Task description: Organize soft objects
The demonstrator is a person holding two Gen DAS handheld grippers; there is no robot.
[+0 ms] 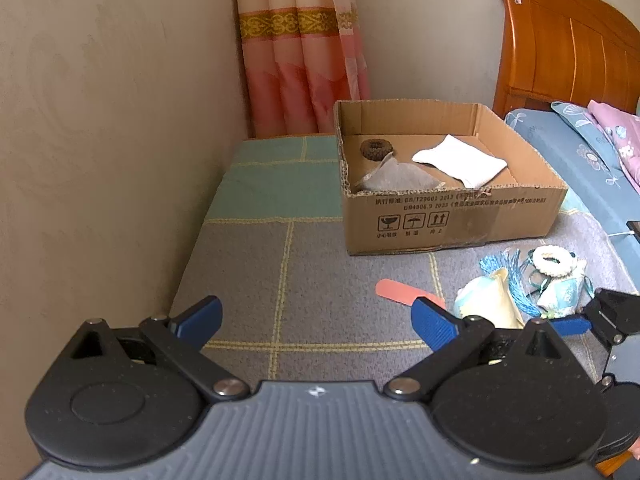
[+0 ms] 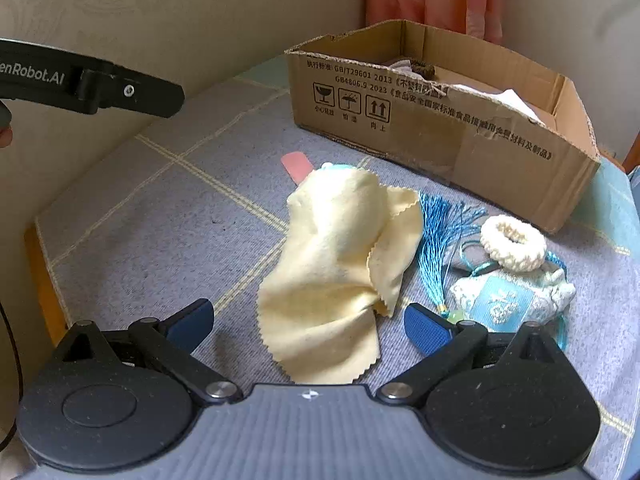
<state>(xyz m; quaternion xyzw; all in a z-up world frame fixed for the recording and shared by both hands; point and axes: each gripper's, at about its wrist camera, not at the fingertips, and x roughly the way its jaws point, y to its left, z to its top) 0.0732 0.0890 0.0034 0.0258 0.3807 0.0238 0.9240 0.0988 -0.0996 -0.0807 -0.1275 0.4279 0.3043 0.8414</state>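
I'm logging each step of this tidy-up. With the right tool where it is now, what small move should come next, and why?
Probably ease the right tool forward and down, then close on the yellow cloth. Its jaws stand open and empty with the cloth lying between them on the blanket, still outside the cardboard box.

left wrist: looks forward past its tongs, cardboard box well ahead, right | right wrist: close, angled down, yellow cloth between its tongs | shared: box, cloth, grey checked cover
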